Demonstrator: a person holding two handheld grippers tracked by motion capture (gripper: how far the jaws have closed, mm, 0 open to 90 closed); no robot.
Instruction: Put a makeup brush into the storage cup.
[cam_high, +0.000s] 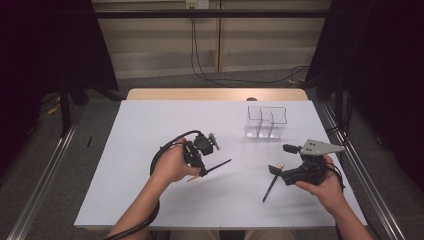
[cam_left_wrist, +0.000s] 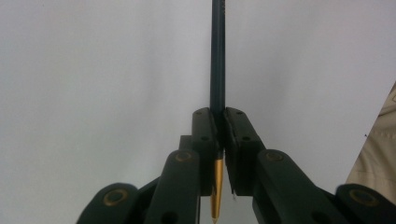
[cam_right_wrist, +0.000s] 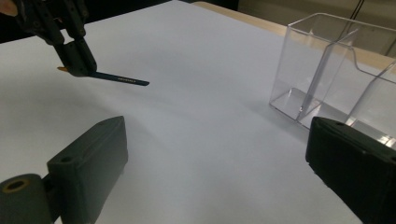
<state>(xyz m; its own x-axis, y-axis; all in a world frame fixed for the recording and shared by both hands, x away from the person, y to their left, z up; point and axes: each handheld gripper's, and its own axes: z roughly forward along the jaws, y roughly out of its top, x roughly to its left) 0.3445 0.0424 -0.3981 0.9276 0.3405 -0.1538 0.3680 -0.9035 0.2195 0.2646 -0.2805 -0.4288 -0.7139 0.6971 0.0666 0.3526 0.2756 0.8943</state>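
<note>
My left gripper (cam_left_wrist: 219, 116) is shut on a dark pencil (cam_left_wrist: 217, 56) near its gold end, and the long shaft sticks out ahead of the jaws. From above, the left gripper (cam_high: 200, 167) hangs over the table's middle with the pencil (cam_high: 217, 165) pointing right. The right gripper view shows that same gripper (cam_right_wrist: 77, 63) and pencil (cam_right_wrist: 121, 79) at upper left. My right gripper (cam_right_wrist: 217, 135) stands open with nothing between its jaws. It sits at the right (cam_high: 280, 160), and a second dark pencil (cam_high: 271, 186) lies on the table just beside and below it.
A clear plastic box (cam_high: 266, 121) with two compartments stands at the back right of the white table (cam_high: 150, 125), and the same box (cam_right_wrist: 336, 70) appears close ahead in the right gripper view. A wooden edge (cam_high: 215, 94) runs along the far side.
</note>
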